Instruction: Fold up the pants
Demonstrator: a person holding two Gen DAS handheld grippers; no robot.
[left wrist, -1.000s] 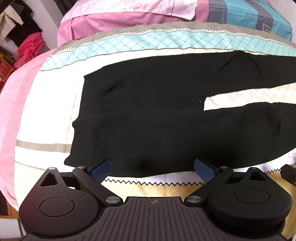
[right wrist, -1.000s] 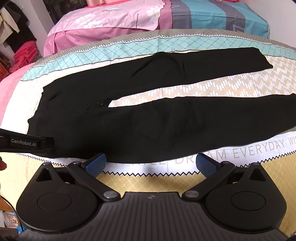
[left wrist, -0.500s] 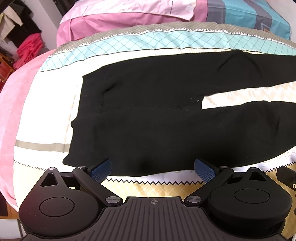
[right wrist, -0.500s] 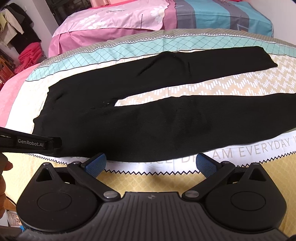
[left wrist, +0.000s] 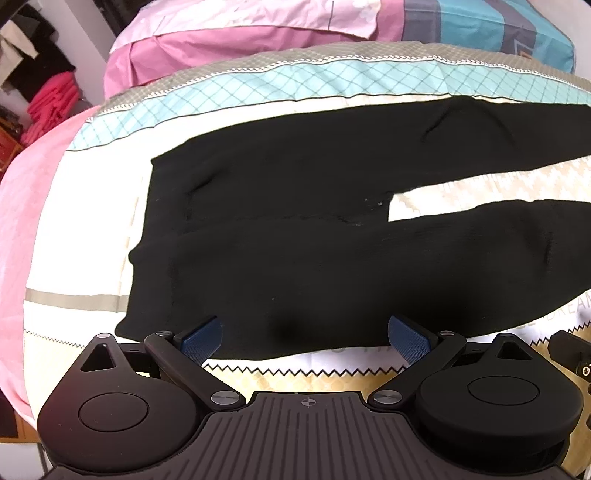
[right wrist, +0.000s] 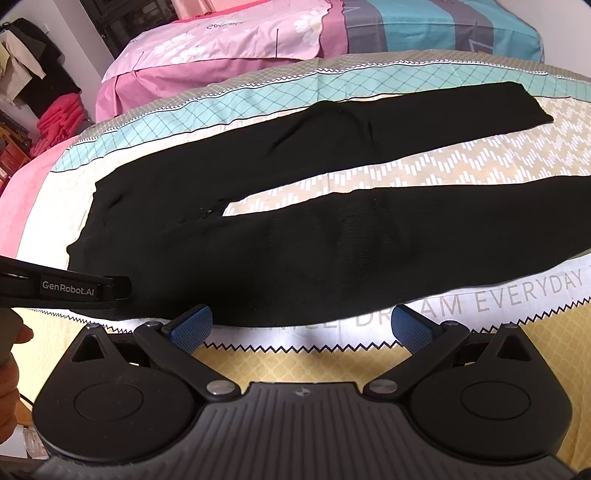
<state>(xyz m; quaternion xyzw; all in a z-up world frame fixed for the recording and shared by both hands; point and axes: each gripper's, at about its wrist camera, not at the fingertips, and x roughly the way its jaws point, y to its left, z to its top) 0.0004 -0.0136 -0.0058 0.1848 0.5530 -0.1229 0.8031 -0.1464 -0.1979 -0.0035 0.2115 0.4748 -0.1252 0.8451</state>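
Observation:
Black pants (left wrist: 295,240) lie flat on the bed, waistband to the left, the two legs spread apart and running right; they also show in the right wrist view (right wrist: 295,229). My left gripper (left wrist: 304,338) is open and empty, just over the near edge of the pants by the hip. My right gripper (right wrist: 301,325) is open and empty over the near edge of the nearer leg. The left gripper's body (right wrist: 66,288) shows at the left of the right wrist view.
The bed cover (right wrist: 369,173) is patterned yellow, white and teal with printed letters near the front edge. A pink and striped quilt (right wrist: 295,33) lies at the back. Red folded clothes (left wrist: 51,107) sit on a shelf at far left. Pink sheet (left wrist: 22,206) covers the bed's left edge.
Both grippers have shifted slightly; the pants sit a little further right and lower in each view. Nothing has been grasped and the pants lie as before.

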